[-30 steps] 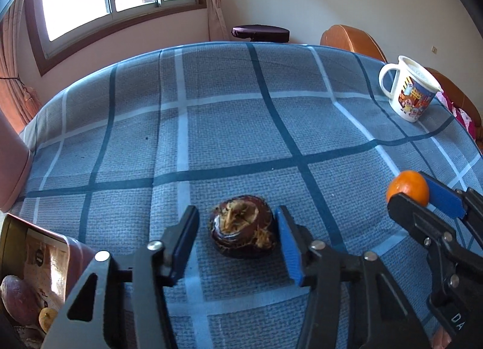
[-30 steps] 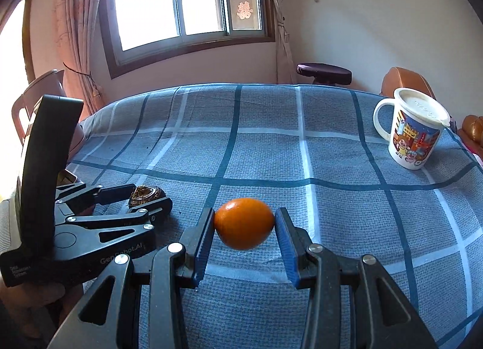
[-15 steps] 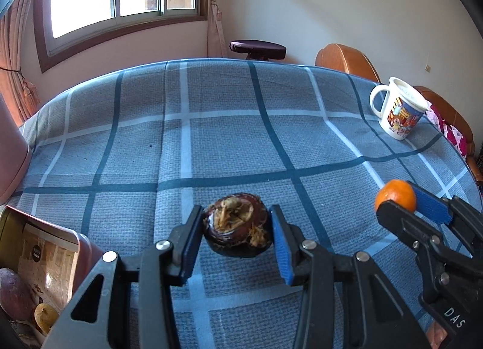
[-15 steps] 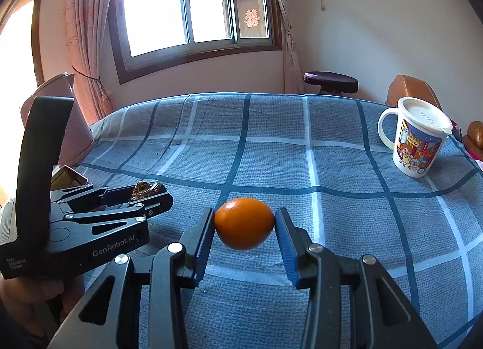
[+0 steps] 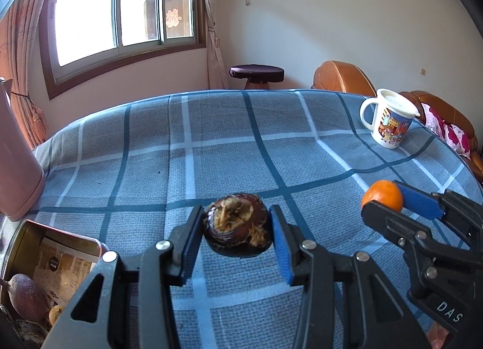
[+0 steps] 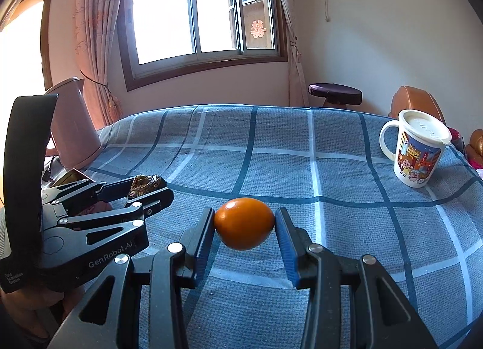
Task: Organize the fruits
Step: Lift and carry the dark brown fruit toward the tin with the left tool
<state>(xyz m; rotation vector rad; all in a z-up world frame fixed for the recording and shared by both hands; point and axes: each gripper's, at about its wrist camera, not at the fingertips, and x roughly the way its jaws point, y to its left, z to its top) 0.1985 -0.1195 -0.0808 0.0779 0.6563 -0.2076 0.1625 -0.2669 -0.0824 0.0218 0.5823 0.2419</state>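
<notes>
Lifted off the blue plaid worktop point(image 5: 302, 144) since a second ago, the dark brown water chestnut point(image 5: 237, 234) is now pinched in the left tongs point(image 5: 237, 239). Only the left view shows the tin point(image 5: 57, 234) holding other produce. Right tongs point(image 6: 244, 225) pinch a glossy orange kumquat point(image 6: 244, 223) above the cloth.

The left tool point(image 5: 235, 237) is now squeezing the dark brown fruit point(image 5: 237, 233); a second ago its fingers were standing wide apart around it. It is lifting the fruit up off the blue checked tabletop point(image 5: 241, 144), and is tipping up to show more of the room.
</notes>
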